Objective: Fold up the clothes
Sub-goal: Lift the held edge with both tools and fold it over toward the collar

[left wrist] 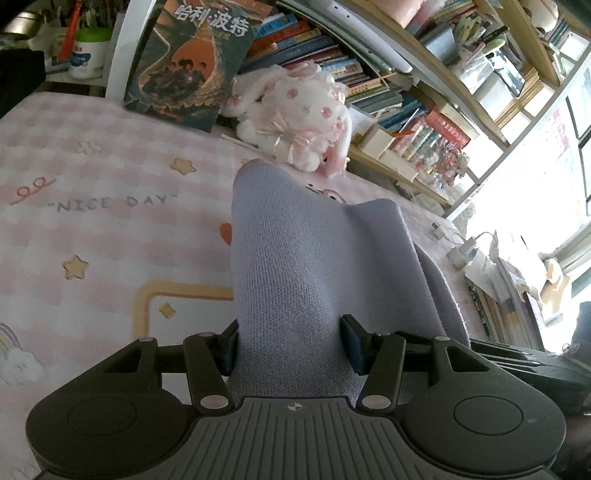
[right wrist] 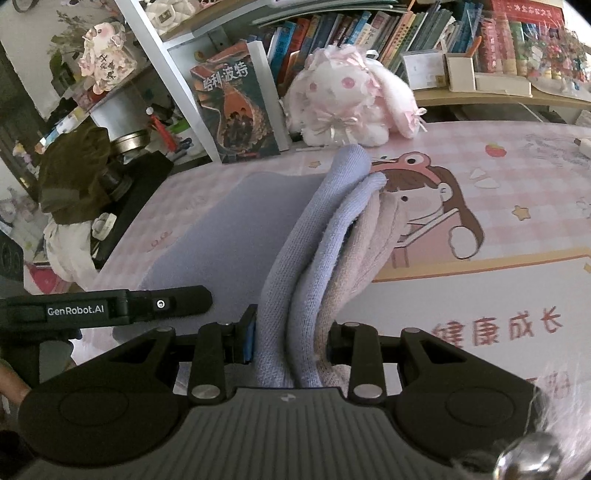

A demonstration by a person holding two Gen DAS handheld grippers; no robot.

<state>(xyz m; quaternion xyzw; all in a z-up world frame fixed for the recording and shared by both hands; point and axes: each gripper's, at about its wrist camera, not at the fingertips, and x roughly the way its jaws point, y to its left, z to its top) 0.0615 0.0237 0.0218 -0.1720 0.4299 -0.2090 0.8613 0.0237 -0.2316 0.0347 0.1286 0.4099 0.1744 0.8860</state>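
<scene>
While both tools grip the same lavender knit garment [left wrist: 295, 258], it lies partly lifted above the pink checked tabletop [left wrist: 110, 221]. Seen from the left wrist, the left tool [left wrist: 290, 343] is clenched on a broad fold of the knit, its two dark pads pressed against either side of the cloth, which rises away from the fingers in a rounded hump toward the back of the tabletop. Seen from the right wrist, the right tool [right wrist: 290, 341] is clenched on a thicker bundle: two rolled lavender layers [right wrist: 314, 240] with a paler pinkish layer [right wrist: 373, 236] tucked against them on the right side, all squeezed between a blue-faced pad on the left and a black pad on the right. Beyond that bundle a flat part of the same garment [right wrist: 229, 229] rests on the tabletop, and the black body of the left tool, marked GenRobot.AI [right wrist: 77, 310], shows at the left edge just beside it. The tabletop cover carries a cartoon girl in a frog hat [right wrist: 424, 206], stars, and the words "NICE DAY" [left wrist: 116, 203]. At the back edge, well apart from the cloth, a white and pink plush rabbit [right wrist: 351, 99] sits next to an upright Harry Potter book [right wrist: 236, 107], with crowded bookshelves [right wrist: 369, 29] behind them. White chargers with cables [left wrist: 461, 251] lie near the bright window side in the left wrist view.
</scene>
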